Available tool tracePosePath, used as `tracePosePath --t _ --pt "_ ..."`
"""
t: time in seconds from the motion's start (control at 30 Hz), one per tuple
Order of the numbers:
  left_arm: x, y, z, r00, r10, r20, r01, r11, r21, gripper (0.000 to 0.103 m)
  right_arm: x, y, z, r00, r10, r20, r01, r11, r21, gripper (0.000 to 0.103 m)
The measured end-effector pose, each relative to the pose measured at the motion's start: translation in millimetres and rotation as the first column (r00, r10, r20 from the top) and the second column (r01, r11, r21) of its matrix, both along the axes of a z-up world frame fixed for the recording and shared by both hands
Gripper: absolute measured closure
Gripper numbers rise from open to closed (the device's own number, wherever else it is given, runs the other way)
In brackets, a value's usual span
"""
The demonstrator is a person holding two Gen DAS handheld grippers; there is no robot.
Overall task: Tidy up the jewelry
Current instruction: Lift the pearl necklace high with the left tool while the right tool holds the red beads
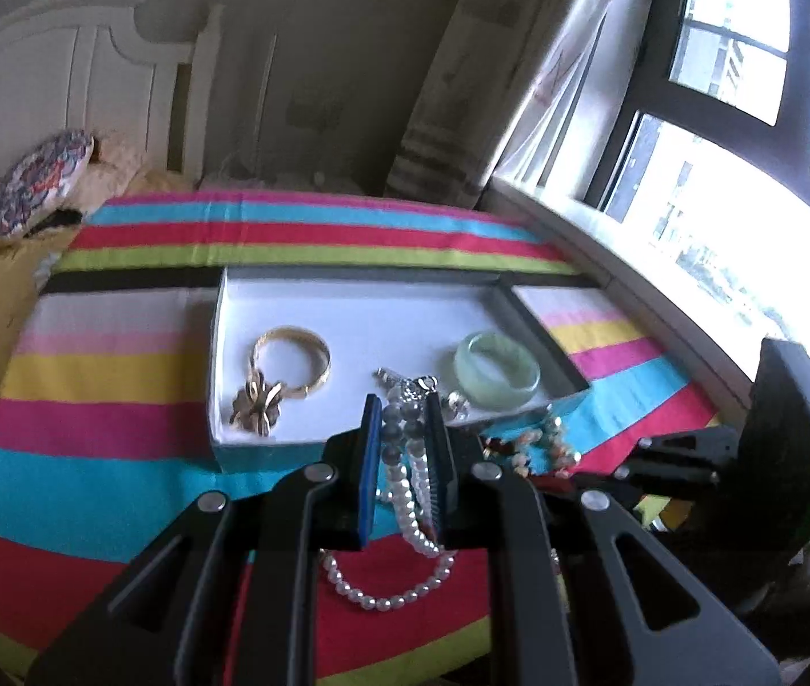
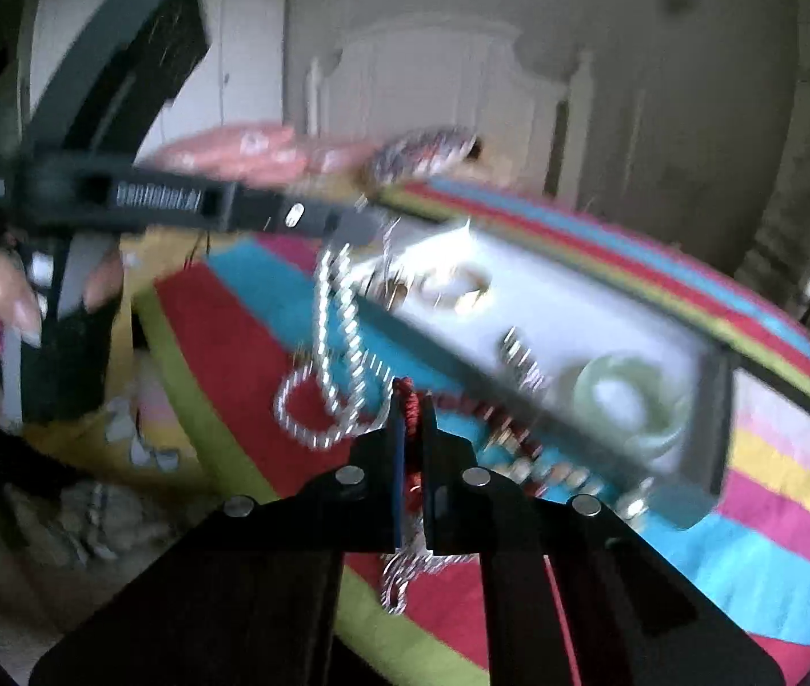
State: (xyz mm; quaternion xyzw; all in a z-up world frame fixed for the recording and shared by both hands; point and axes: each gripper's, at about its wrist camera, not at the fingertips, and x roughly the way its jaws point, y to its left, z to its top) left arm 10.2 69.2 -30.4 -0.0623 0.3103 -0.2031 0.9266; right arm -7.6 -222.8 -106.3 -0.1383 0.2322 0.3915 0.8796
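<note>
- The tray (image 1: 359,308) lies on the striped blanket (image 1: 90,469) on the bed.
- In the tray: the bangle (image 1: 290,360) at left, the ring (image 1: 497,369) at right.
- The pearl strand (image 1: 399,589) lies on the blanket before the tray.
- The pillow (image 1: 39,183) lies behind, at left.

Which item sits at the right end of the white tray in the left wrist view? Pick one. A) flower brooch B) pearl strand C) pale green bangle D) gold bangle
C: the pale green bangle lies by the right wall of the white tray, while the gold bangle sits toward its left end.
</note>
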Motion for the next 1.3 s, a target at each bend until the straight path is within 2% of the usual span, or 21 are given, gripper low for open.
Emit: tracePosePath --t 0.13,0.47,0.53,0.57,1.07,1.3 --pt "-11 1 20 0.998 -0.001 0.060 0.002 1.000 -0.009 0.089 -2 -12 17 0.998 -0.038 0.044 0.035 0.997 0.067 0.097" --pt "-39 -5 76 0.977 -0.015 0.213 0.013 1.000 0.009 0.089 -1 -26 38 0.994 -0.071 0.086 0.061 0.992 0.115 0.097" --pt "-42 -5 87 0.971 -0.016 0.237 0.013 1.000 0.012 0.091 -2 -27 40 0.993 -0.076 0.092 0.064 0.991 0.121 0.097" --pt "-43 -5 92 0.969 -0.017 0.248 0.014 1.000 0.015 0.097 -2 -29 42 0.992 -0.079 0.096 0.067 0.990 0.124 0.097" --pt "-26 -21 145 0.942 -0.039 0.332 0.020 0.998 0.061 0.097 8 -37 58 0.986 -0.114 0.118 0.097 0.985 0.142 0.097" --pt "-7 -35 167 0.933 -0.058 0.356 0.029 0.996 0.084 0.097 31 -34 67 0.984 -0.137 0.116 0.121 0.983 0.137 0.097"
